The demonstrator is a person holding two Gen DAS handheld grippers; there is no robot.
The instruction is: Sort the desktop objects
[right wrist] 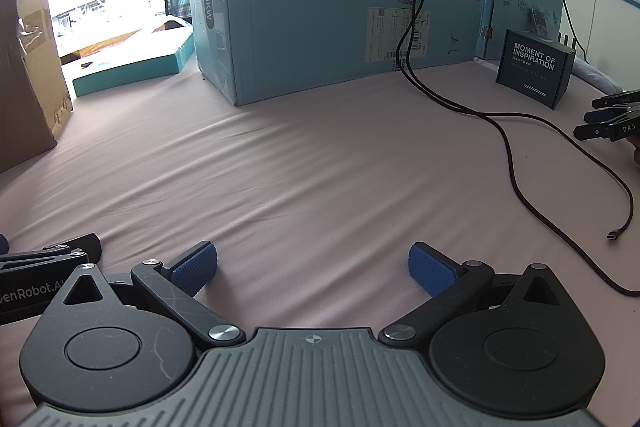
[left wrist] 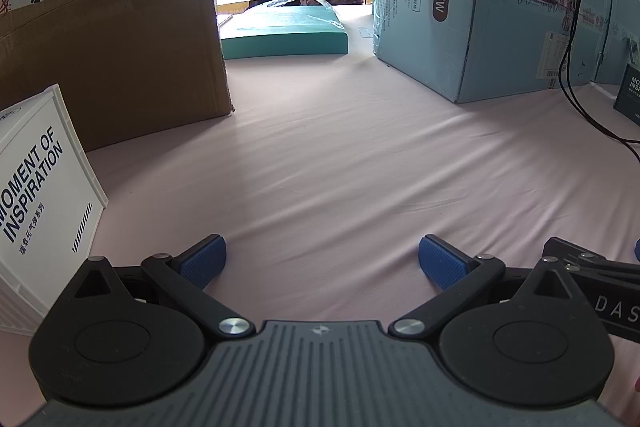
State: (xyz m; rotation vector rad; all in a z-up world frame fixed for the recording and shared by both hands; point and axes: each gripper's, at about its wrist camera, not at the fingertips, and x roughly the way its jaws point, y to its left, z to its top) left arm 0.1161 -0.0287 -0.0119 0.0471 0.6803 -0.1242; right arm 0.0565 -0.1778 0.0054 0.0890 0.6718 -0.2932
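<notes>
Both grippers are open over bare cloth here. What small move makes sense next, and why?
Probably ease the right gripper forward and right toward the loose cable, whose plug end lies on the cloth. Both it and the left gripper are open and empty, and nothing else loose lies within close reach.

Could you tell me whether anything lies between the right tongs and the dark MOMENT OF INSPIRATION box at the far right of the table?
Yes. A black cable trails across the pink cloth between the open right tongs and the dark box. Nothing else visible blocks that path.
</notes>
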